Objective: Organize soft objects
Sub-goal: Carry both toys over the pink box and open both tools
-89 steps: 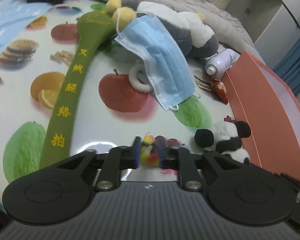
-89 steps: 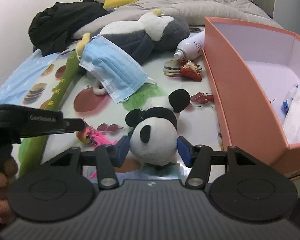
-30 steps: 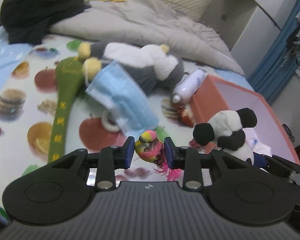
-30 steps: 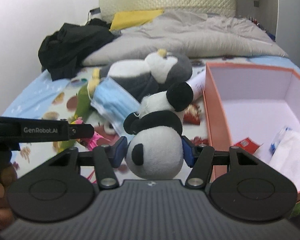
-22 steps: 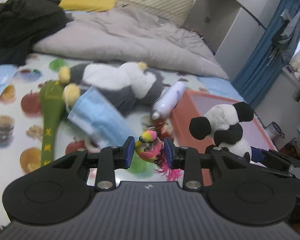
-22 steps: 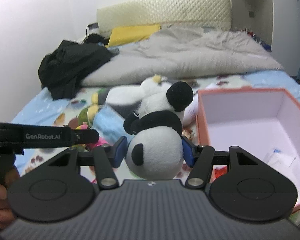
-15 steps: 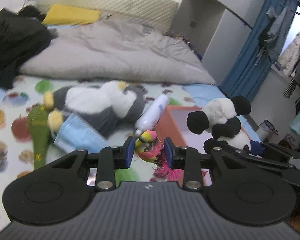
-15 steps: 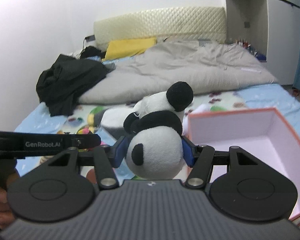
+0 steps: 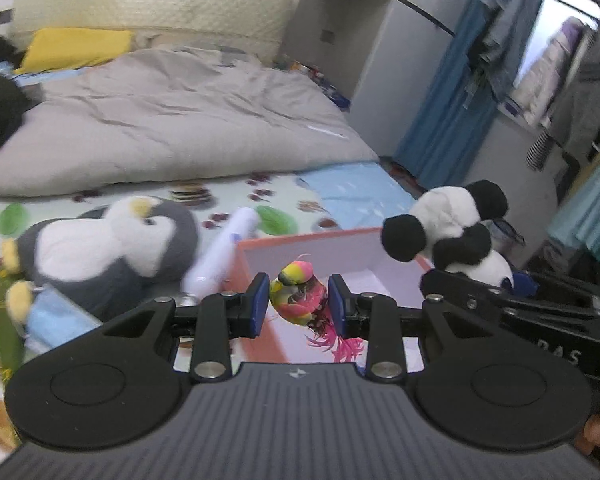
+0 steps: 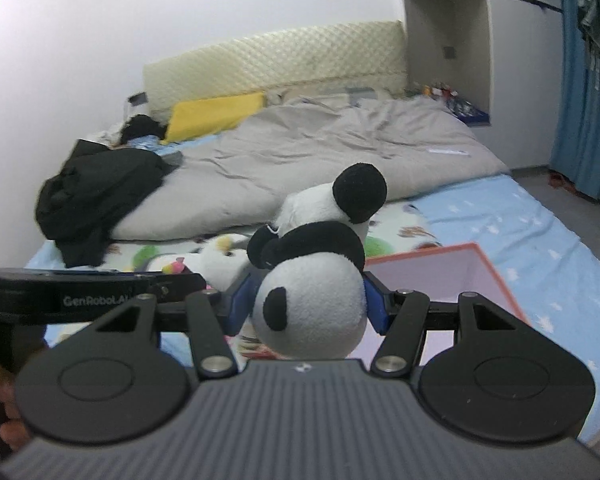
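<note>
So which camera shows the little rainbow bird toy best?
The left wrist view. The bird toy sits right in the middle, pinched in the left tool, sharp and close. The right wrist view shows only a small pink-and-yellow bit of it past the panda.

Box (image 9: 300, 248) sits on bed (image 9: 340, 196), right of spray bottle (image 9: 224, 254); penguin plush (image 9: 100, 248) lies left of bottle. Duvet (image 9: 160, 120) behind them. Parrot toy (image 9: 298, 298) between left gripper (image 9: 299, 306) pads, before box. Panda plush (image 10: 312, 280) in right gripper (image 10: 308, 306), left of box.
</note>
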A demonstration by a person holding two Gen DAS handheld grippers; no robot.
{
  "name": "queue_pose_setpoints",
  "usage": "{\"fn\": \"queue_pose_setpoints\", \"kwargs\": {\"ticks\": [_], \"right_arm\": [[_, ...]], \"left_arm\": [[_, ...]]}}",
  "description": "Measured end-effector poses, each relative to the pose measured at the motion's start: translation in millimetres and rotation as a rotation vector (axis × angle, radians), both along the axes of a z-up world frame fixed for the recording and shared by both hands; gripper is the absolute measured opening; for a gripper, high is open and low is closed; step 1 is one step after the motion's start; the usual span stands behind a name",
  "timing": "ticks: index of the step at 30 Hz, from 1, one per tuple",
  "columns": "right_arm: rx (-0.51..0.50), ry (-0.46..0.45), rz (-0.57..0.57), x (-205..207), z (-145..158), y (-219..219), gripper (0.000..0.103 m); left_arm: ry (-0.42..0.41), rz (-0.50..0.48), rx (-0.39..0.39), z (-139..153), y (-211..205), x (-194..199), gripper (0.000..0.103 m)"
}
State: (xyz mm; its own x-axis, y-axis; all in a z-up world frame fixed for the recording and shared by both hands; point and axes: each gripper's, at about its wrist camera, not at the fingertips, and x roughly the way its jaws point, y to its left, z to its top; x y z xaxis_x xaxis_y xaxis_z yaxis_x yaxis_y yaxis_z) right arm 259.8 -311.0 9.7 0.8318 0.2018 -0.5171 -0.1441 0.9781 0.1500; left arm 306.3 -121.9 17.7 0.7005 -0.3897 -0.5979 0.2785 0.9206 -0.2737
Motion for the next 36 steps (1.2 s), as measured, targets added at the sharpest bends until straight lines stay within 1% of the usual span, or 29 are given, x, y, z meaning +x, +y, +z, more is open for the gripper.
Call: {"fn": "queue_pose_setpoints", "kwargs": {"ticks": [2, 5, 9, 11, 15, 19, 22, 24, 25, 26, 29, 33, 36], "right_arm": [[-0.021, 0.040, -0.027, 7, -7, -12, 0.061], [0.002, 0.098, -0.065, 13, -21, -35, 0.061], [0.009, 0.162, -0.115, 17, -45, -60, 0.061], [0.030, 0.200, -0.133, 17, -60, -69, 0.061], [0.043, 0.263, -0.166, 17, -90, -83, 0.061], [0.057, 0.302, -0.177, 18, -110, -90, 0.062], [0.068, 0.315, -0.182, 18, -118, -94, 0.063], [0.067, 0.323, -0.185, 18, -121, -96, 0.064], [0.068, 0.320, -0.179, 18, -120, -98, 0.067], [0.072, 0.316, -0.172, 17, -119, -98, 0.068], [0.076, 0.296, -0.171, 14, -114, -101, 0.068], [0.079, 0.241, -0.166, 6, -103, -101, 0.068], [0.088, 0.190, -0.160, -3, -91, -99, 0.068]], "left_arm": [[0.013, -0.034, 0.018, -6, -22, 7, 0.037], [0.051, -0.068, 0.018, -22, -47, 19, 0.037], [0.132, -0.101, 0.018, -52, -75, 36, 0.037], [0.174, -0.111, 0.017, -66, -84, 41, 0.037], [0.238, -0.128, 0.041, -96, -93, 47, 0.037], [0.270, -0.121, 0.064, -112, -97, 49, 0.037], [0.273, -0.118, 0.079, -117, -98, 49, 0.039], [0.290, -0.119, 0.077, -118, -98, 50, 0.048], [0.289, -0.114, 0.074, -117, -97, 49, 0.050], [0.284, -0.110, 0.078, -116, -97, 49, 0.053], [0.251, -0.112, 0.093, -109, -97, 42, 0.053], [0.189, -0.112, 0.121, -94, -98, 29, 0.053], [0.145, -0.103, 0.112, -80, -92, 19, 0.053]]}}
